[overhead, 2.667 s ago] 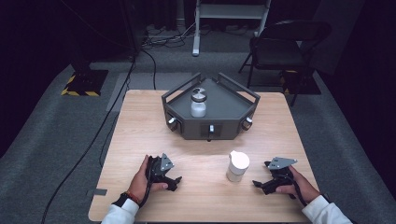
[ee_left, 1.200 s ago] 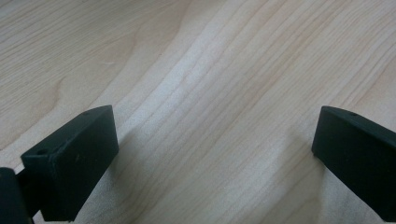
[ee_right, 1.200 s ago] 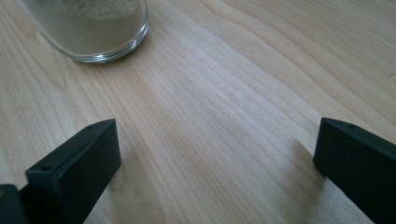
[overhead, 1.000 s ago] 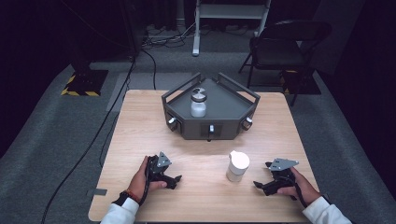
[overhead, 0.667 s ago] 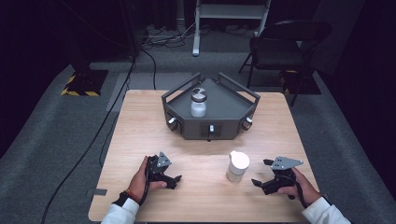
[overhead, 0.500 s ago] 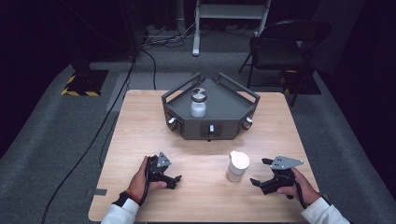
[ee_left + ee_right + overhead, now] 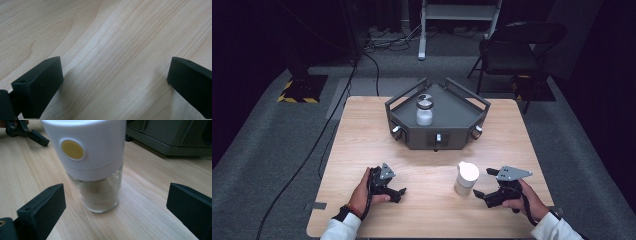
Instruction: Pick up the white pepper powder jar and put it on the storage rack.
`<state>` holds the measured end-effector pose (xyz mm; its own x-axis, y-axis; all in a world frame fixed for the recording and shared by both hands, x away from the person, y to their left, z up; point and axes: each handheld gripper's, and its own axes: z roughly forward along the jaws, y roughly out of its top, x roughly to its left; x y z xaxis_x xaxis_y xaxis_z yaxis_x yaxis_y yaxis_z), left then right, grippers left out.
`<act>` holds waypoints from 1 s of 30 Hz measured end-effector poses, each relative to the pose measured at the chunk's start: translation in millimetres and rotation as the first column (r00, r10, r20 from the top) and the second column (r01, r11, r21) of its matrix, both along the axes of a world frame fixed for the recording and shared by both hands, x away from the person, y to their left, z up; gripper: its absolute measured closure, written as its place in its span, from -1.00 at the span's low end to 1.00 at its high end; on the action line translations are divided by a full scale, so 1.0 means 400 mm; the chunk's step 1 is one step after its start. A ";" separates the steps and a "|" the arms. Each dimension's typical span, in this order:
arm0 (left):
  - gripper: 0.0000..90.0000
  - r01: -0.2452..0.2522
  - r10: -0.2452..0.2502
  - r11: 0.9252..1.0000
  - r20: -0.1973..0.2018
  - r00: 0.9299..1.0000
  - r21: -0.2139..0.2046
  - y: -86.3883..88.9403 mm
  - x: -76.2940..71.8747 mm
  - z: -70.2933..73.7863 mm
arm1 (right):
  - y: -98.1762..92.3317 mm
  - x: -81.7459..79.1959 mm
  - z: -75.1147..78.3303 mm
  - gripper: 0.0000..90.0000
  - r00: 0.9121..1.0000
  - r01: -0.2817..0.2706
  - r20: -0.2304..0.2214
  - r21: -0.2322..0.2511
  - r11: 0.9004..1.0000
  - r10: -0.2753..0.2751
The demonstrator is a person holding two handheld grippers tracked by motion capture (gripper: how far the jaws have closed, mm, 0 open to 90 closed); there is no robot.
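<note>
Right gripper [image 7: 479,195] sits low at the near right of the table [image 7: 362,130], jaws spread wide apart w/ nothing between them yet; it points at the shaker jar [image 7: 466,177], which stands upright just ahead of the tips, not touching. In the right gripper view the jar [image 7: 96,165] is close up: clear glass body holding pale powder, big white cap w/ a round yellow dot on its side. That detail is lost from the high view, where the jar reads as a plain white cylinder.

Left gripper [image 7: 399,192] rests near the front edge, well apart from the jar. The left gripper view has its jaws open wide over bare wood grain, gripping nothing.

High view also gives the layout: dark grey tray [image 7: 452,117] w/ raised walls farther back at table centre, a second jar [image 7: 424,111] w/ a metal lid standing upright inside it. The right gripper view catches just the tray's front wall [image 7: 170,137] behind the shaker, plus the left gripper [image 7: 37,137] far off at top left.
</note>
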<state>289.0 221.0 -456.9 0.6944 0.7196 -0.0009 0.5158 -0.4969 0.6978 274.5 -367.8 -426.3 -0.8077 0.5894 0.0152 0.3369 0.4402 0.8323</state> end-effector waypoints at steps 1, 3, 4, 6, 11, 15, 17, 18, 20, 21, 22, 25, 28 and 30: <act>-1.00 0.000 0.000 1.000 0.000 1.000 0.000 0.000 0.000 0.000 | 0.005 0.000 0.000 -0.95 1.000 -0.003 0.004 -0.005 1.000 0.004; -1.00 0.000 0.000 1.000 0.000 1.000 0.000 0.000 0.000 0.000 | 0.012 0.002 -0.002 -0.95 1.000 -0.013 0.003 -0.008 1.000 0.013; -1.00 0.000 0.000 1.000 0.000 1.000 0.000 0.000 0.000 0.000 | 0.015 0.003 -0.003 -0.95 1.000 -0.016 0.004 -0.011 1.000 0.016; -1.00 0.000 0.000 1.000 0.000 1.000 0.000 0.000 0.000 0.000 | 0.019 0.006 -0.005 -0.95 1.000 -0.018 0.003 -0.012 1.000 0.018; -1.00 0.000 0.000 1.000 0.000 1.000 0.000 0.000 0.000 0.000 | 0.032 0.005 -0.011 -0.92 1.000 0.003 0.012 -0.004 1.000 -0.003; -1.00 0.000 0.000 1.000 0.000 1.000 0.000 0.000 0.000 0.000 | 0.054 0.010 -0.013 -0.92 1.000 -0.001 0.023 0.001 1.000 0.001; -1.00 0.000 0.000 1.000 -0.001 1.000 0.000 0.000 0.000 0.000 | 0.065 0.007 -0.016 -0.90 0.999 0.006 0.040 -0.001 1.000 -0.006; -1.00 0.000 0.000 1.000 0.000 1.000 0.000 0.000 0.000 0.000 | 0.069 0.007 -0.017 -0.90 0.999 0.010 0.043 0.000 1.000 -0.010; -1.00 0.001 -0.001 1.000 0.000 1.000 -0.001 0.001 0.000 0.000 | 0.076 0.008 -0.019 -0.88 0.999 0.012 0.045 0.007 1.000 -0.013; -1.00 0.000 0.000 1.000 0.000 1.000 0.000 0.000 0.000 0.000 | 0.080 0.009 -0.019 -0.87 0.999 0.010 0.046 0.007 1.000 -0.010; -1.00 0.000 0.000 1.000 0.000 1.000 0.000 0.000 0.000 0.000 | 0.083 0.011 -0.019 -0.87 0.999 0.003 0.043 0.009 1.000 -0.003; -1.00 0.000 0.000 1.000 0.000 1.000 0.000 0.000 0.000 0.000 | 0.089 0.011 -0.024 -0.86 0.999 -0.008 0.044 0.005 1.000 0.008; -1.00 0.000 0.000 1.000 0.000 1.000 0.000 0.000 0.000 0.000 | 0.089 0.012 -0.029 -0.78 0.999 0.000 0.040 0.013 1.000 0.000; -1.00 0.001 -0.001 1.000 0.000 1.000 0.000 0.000 0.000 0.000 | 0.090 0.010 -0.033 -0.69 0.999 0.005 0.049 0.015 1.000 -0.006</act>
